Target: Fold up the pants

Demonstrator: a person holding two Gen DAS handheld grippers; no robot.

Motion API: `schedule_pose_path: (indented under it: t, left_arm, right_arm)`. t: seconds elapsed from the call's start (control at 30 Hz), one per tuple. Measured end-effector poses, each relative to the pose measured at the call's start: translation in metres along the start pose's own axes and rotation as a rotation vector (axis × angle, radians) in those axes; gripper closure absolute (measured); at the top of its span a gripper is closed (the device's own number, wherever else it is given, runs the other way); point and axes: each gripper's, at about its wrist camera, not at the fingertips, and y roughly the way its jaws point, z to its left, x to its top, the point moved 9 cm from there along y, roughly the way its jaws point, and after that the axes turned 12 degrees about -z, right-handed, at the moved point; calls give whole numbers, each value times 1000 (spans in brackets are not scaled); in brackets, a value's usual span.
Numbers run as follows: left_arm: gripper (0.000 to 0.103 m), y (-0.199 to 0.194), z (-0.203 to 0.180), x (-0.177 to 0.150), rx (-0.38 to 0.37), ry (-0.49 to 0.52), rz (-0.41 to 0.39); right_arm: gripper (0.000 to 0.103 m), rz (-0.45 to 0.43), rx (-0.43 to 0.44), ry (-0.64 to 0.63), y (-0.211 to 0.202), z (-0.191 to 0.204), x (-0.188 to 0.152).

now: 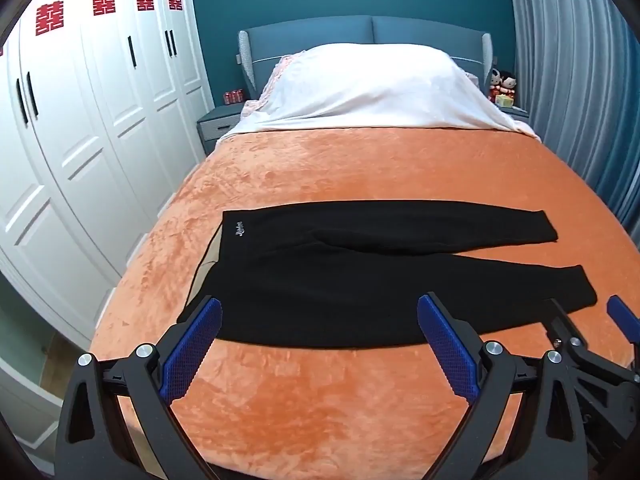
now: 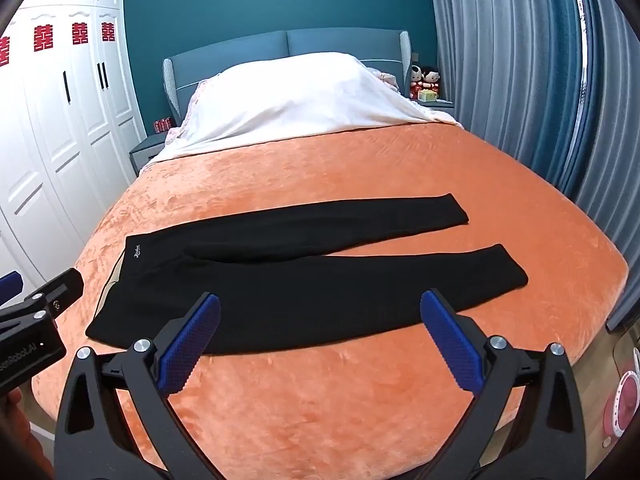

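The black pants (image 1: 360,280) lie flat and unfolded across the near half of the bed (image 1: 320,168), waistband to the left with a small pale logo, both legs stretching right and slightly parted. The cloth looks matte and smooth; under it the orange blanket (image 2: 360,160) is plush, with a crushed sheen. The left gripper (image 1: 320,312) and right gripper (image 2: 320,312) hover over the near edge of the pants, their blue, ribbed fingers (image 2: 192,344) spread wide apart, gripping nothing.
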Motion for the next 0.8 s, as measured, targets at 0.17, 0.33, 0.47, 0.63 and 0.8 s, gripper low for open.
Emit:
schedule_pose_path:
  t: [0.17,0.33,0.47,0.63,0.8]
  left_arm:
    - [7,16,5,-10,11,2,29]
    - [7,35,9,-21,8,-4,68]
    - [7,44,12,-24,6,-7,82]
    - [7,46,13,-27,9,-17,87]
    - [7,43,12,-27,13,-19,86]
  right_arm:
    - [5,15,-4,-11,8,-4,-9]
    - [5,46,-2,-11,23,-4,-20]
    - [5,59,-2,-9,31,-4,-23]
    - [5,63,3,-11,33,1,-24]
    - [5,65,9,-16,29,5,-26]
